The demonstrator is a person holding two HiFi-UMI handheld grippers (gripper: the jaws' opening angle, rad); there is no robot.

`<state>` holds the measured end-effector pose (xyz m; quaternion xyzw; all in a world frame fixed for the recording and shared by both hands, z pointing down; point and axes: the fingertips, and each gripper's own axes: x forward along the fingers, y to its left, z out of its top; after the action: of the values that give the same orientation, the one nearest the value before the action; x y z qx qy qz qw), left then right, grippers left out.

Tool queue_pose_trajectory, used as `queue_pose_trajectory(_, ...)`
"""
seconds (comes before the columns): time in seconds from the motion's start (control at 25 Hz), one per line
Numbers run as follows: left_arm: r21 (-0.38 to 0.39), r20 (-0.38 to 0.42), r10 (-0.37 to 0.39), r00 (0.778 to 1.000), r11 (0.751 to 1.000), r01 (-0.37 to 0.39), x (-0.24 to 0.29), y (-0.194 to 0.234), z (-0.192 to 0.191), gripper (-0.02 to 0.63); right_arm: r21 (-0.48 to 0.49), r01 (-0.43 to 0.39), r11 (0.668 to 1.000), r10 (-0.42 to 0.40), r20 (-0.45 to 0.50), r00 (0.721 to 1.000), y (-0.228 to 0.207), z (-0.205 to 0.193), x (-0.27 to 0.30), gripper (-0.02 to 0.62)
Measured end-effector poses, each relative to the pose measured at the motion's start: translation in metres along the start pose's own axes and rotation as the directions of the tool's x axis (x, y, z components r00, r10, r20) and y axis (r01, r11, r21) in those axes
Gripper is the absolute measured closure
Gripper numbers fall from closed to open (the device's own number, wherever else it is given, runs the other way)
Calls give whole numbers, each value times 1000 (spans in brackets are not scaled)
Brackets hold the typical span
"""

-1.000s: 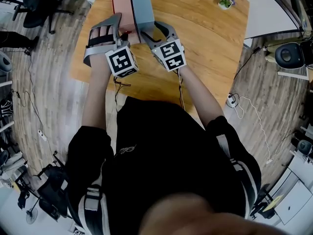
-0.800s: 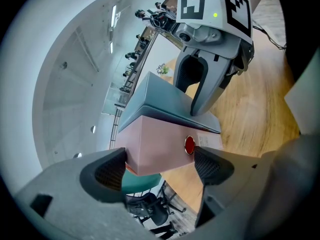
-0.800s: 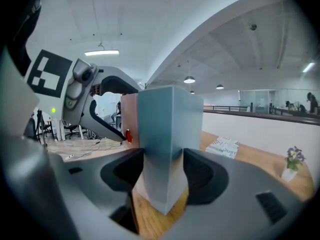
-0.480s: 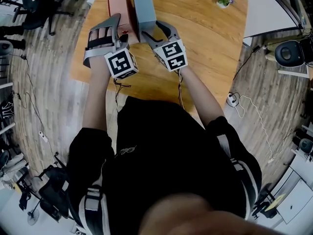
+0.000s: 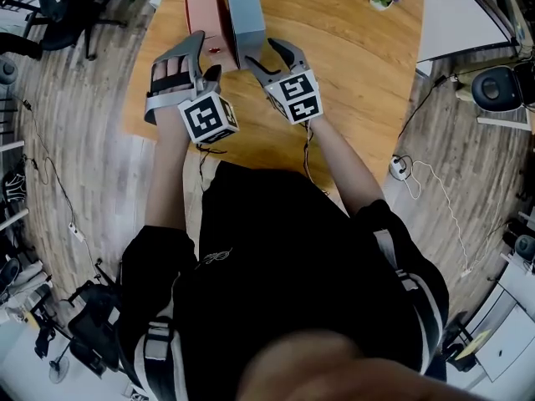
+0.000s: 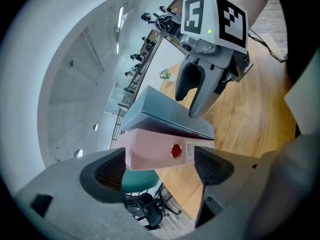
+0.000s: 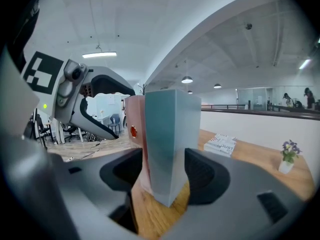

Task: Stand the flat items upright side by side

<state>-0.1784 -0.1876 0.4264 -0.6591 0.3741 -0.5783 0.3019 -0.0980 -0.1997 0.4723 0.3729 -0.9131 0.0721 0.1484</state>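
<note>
Losing the far ends of the upright pink box (image 5: 201, 7) and grey-blue box (image 5: 244, 11), side by side near the table's (image 5: 351, 65) left edge, past the head view's top. Straddling the grey-blue one loosely with the right gripper (image 5: 261, 53), jaws apart. Having drawn the left gripper (image 5: 205, 53), open and empty, back from the pink one.

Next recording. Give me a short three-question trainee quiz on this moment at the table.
1. True or false: the pink box lies flat on the table.
2. What stands between the right gripper's jaws? A pink box; B grey-blue box; C booklet; D potted flower.
3. Fill in: the left gripper's jaws are ____.
Key: 1 false, it stands upright beside the grey-blue box. 2 B. 3 open, short of the pink box.
</note>
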Motion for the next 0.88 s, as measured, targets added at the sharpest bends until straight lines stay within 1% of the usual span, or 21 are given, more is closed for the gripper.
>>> queue_pose_trajectory(0.16, -21, -19, -7, 1000, 1000, 6, -12, -8, -9, 167, 7, 4, 1000, -4, -7, 1000, 4, -8, -10, 327)
queue_pose_trajectory(0.28, -61, -30, -14, 999, 998, 12, -22, -12, -12, 167, 16, 11, 1000, -11, -12, 1000, 4, -14, -20, 327)
queue_pose_trajectory(0.36, -116, -25, -30, 999, 993, 27, -28, -18, -14, 167, 33, 23, 999, -22, -12, 1000, 2, -19, -26, 327)
queue_pose_trajectory(0.4, -159, -11, -41, 999, 987, 39, -29, -23, -14, 167, 46, 30, 998, -30, -12, 999, 0, -21, -28, 327)
queue_pose_trajectory(0.44, -218, 11, -55, 998, 974, 57, -30, -28, -14, 167, 60, 39, 997, -38, -12, 999, -1, -24, -31, 330)
queue_pose_trajectory(0.48, -287, 39, -74, 996, 954, 82, -30, -34, -14, 167, 70, 48, 996, -47, -12, 999, -3, -26, -32, 334)
queue_pose_trajectory(0.52, -355, 71, -96, 993, 928, 116, -28, -42, -13, 169, 73, 59, 996, -59, -14, 998, -4, -29, -34, 336)
queue_pose_trajectory(0.56, -415, 106, -121, 987, 896, 155, -25, -52, -12, 175, 68, 76, 995, -75, -16, 997, -6, -32, -36, 341)
queue_pose_trajectory(0.6, -468, 140, -149, 979, 861, 198, -21, -64, -11, 185, 54, 101, 993, -100, -22, 995, -8, -34, -39, 360)
queue_pose_trajectory(0.64, -519, 171, -176, 969, 820, 240, -18, -77, -8, 206, 32, 136, 990, -135, -33, 990, -12, -37, -44, 400)
queue_pose_trajectory(0.68, -570, 199, -200, 959, 773, 280, -16, -89, -4, 270, 3, 176, 984, -175, -49, 983, -15, -40, -50, 452)
queue_pose_trajectory(0.76, -652, 251, -234, 939, 676, 343, -9, -112, 5, 412, -62, 251, 966, -255, -90, 963, -23, -47, -62, 524)
queue_pose_trajectory(0.8, -676, 276, -244, 930, 638, 368, -5, -122, 12, 461, -81, 278, 957, -286, -108, 952, -27, -52, -68, 564)
queue_pose_trajectory(0.84, -693, 299, -253, 920, 606, 392, 1, -130, 19, 490, -90, 296, 951, -306, -122, 944, -30, -57, -73, 588)
queue_pose_trajectory(0.88, -705, 320, -264, 910, 575, 415, 5, -139, 26, 513, -96, 307, 947, -318, -135, 939, -31, -63, -76, 588)
